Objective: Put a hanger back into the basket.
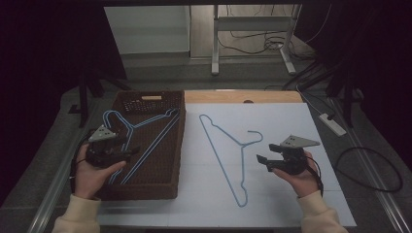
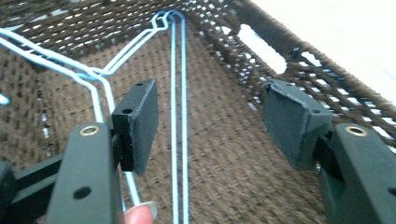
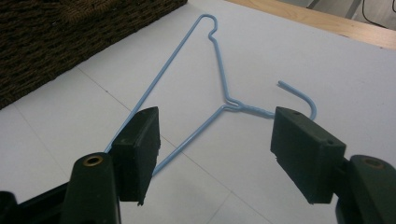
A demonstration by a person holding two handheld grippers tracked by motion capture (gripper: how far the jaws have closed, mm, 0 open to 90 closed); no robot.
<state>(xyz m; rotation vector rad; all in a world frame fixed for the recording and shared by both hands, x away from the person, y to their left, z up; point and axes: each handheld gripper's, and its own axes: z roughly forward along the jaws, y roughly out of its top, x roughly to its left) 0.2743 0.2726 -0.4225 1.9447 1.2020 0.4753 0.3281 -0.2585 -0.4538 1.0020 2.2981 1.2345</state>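
We judge the step as between hangers: our left gripper (image 1: 127,147) hovers over the hangers in the basket (image 1: 145,141), jaws apart and empty. Next, our right gripper (image 1: 265,161), also apart and empty, must close on the hanger on the table (image 1: 228,155) just beside it. The table (image 1: 291,121) gives open room; the basket rim (image 1: 180,145) must be cleared.

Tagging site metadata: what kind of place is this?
Probably a lab data-collection bench, not a home: a white work surface with a woven basket, loose cables on the floor, and a metal desk frame behind.
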